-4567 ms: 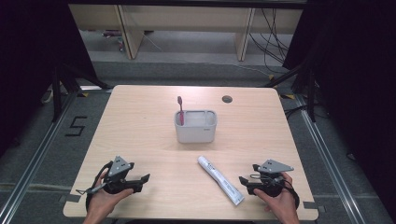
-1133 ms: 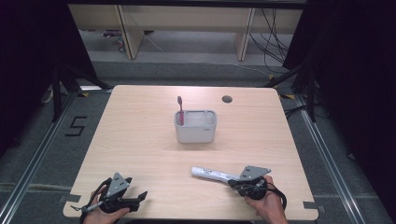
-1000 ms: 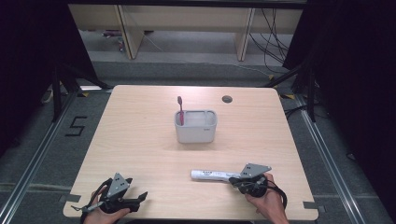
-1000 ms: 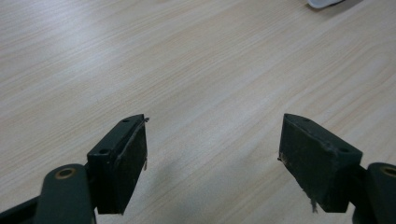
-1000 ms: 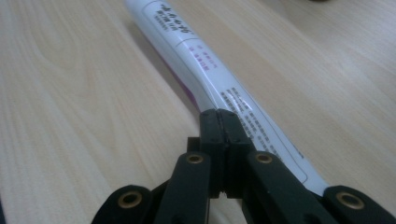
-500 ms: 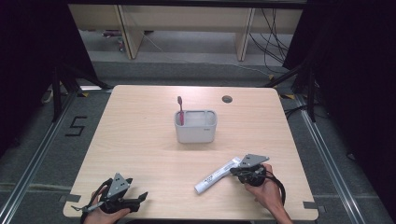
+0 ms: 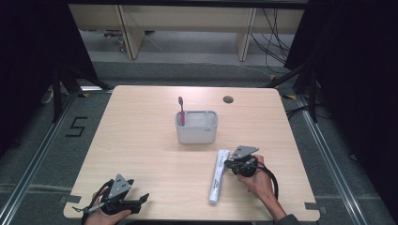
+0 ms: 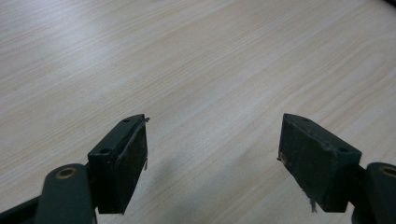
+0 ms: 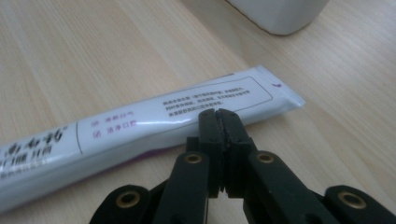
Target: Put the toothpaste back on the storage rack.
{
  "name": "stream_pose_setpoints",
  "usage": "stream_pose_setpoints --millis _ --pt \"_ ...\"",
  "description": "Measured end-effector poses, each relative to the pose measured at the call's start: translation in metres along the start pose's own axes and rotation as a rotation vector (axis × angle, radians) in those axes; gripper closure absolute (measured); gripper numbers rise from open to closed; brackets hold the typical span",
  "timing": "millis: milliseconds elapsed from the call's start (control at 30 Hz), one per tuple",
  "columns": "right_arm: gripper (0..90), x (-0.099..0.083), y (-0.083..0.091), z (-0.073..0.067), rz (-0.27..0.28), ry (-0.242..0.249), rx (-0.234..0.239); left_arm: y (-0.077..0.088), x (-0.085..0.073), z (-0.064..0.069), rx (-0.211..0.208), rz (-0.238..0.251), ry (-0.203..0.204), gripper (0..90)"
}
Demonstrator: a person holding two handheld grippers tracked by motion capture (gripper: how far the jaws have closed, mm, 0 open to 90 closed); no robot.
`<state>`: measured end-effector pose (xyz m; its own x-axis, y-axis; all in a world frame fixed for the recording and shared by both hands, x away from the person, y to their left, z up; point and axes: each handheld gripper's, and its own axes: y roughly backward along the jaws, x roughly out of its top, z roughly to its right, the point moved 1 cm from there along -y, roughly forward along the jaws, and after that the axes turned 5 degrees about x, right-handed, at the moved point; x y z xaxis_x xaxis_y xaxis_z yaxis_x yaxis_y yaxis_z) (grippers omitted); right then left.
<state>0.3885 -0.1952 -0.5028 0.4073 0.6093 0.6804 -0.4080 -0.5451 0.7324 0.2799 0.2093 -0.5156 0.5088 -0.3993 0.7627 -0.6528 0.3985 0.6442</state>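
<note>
Right now right gripper (image 7: pixel 231 164) shut, tips against toothpaste tube (image 7: pixel 218 175) flank, tube's long axis toward holder (image 7: pixel 197 127); left gripper (image 8: pixel 212 154) open, empty.

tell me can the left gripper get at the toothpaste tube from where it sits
Probably yes. The left gripper sits open at the table's near edge, and only bare tabletop lies between it and the toothpaste tube. The shut right gripper crowds the tube's far end.
</note>
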Motion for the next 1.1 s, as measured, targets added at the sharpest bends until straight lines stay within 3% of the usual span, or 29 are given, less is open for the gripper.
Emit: stream_pose_setpoints --millis 100,200,300,400,467,567,600,633,700,800,833,900,933,967,1000,1067,1100 --pt "88.9 0.004 -0.004 -0.002 -0.029 -0.02 0.015 0.0 0.0 -0.001 0.001 -0.008 -0.016 23.5" --pt "88.6 0.009 -0.011 0.0 -0.013 0.017 0.019 0.0 0.0 0.0 -0.003 0.017 -0.001 23.5" --pt "87.7 0.013 -0.013 -0.001 -0.021 0.006 0.018 0.001 0.0 -0.001 -0.004 -0.01 -0.018 23.5" --pt "85.7 0.016 -0.011 -0.001 -0.024 0.023 0.034 0.0 0.0 0.0 -0.003 0.007 0.001 23.6" --pt "83.8 0.016 -0.01 -0.001 -0.01 0.005 0.029 0.002 0.0 0.0 -0.005 -0.013 -0.02 23.6" --pt "71.5 0.017 -0.006 -0.001 -0.01 -0.029 0.022 0.0 0.0 0.0 -0.005 0.015 0.0 23.6" --pt "66.0 0.018 -0.005 0.0 -0.031 -0.031 0.031 0.0 0.0 0.0 -0.003 0.004 0.0 23.6" --pt "61.0 0.017 -0.003 -0.001 -0.037 -0.042 0.014 0.001 0.0 -0.001 -0.005 -0.011 -0.018 23.6" --pt "50.9 0.018 -0.001 -0.004 -0.038 -0.076 -0.015 0.001 0.0 0.0 -0.004 -0.003 -0.015 23.6" --pt "42.8 0.022 0.007 -0.007 -0.049 -0.117 -0.012 -0.001 -0.001 0.0 -0.001 -0.003 -0.013 23.5" --pt "40.2 0.024 0.008 -0.01 -0.036 -0.16 -0.013 0.0 -0.001 0.0 -0.007 -0.01 -0.016 23.5" --pt "37.5 0.028 0.013 -0.013 -0.057 -0.145 0.003 0.001 0.0 -0.003 0.002 -0.027 -0.052 23.5" --pt "35.7 0.029 0.014 -0.015 -0.059 -0.149 0.004 -0.001 0.0 0.0 0.007 0.001 -0.01 23.6" --pt "34.5 0.03 0.013 -0.02 -0.056 -0.181 0.013 0.0 0.0 0.0 0.002 -0.001 -0.009 23.6" --pt "34.4 0.031 0.014 -0.02 -0.077 -0.153 0.012 0.001 0.0 0.0 0.001 -0.011 -0.016 23.6" --pt "34.2 0.031 0.009 -0.027 -0.081 -0.171 0.016 0.0 0.0 -0.002 0.006 -0.001 -0.022 23.6" --pt "34.0 0.033 0.01 -0.029 -0.101 -0.178 0.024 -0.001 0.0 -0.001 0.01 0.01 -0.004 23.6"
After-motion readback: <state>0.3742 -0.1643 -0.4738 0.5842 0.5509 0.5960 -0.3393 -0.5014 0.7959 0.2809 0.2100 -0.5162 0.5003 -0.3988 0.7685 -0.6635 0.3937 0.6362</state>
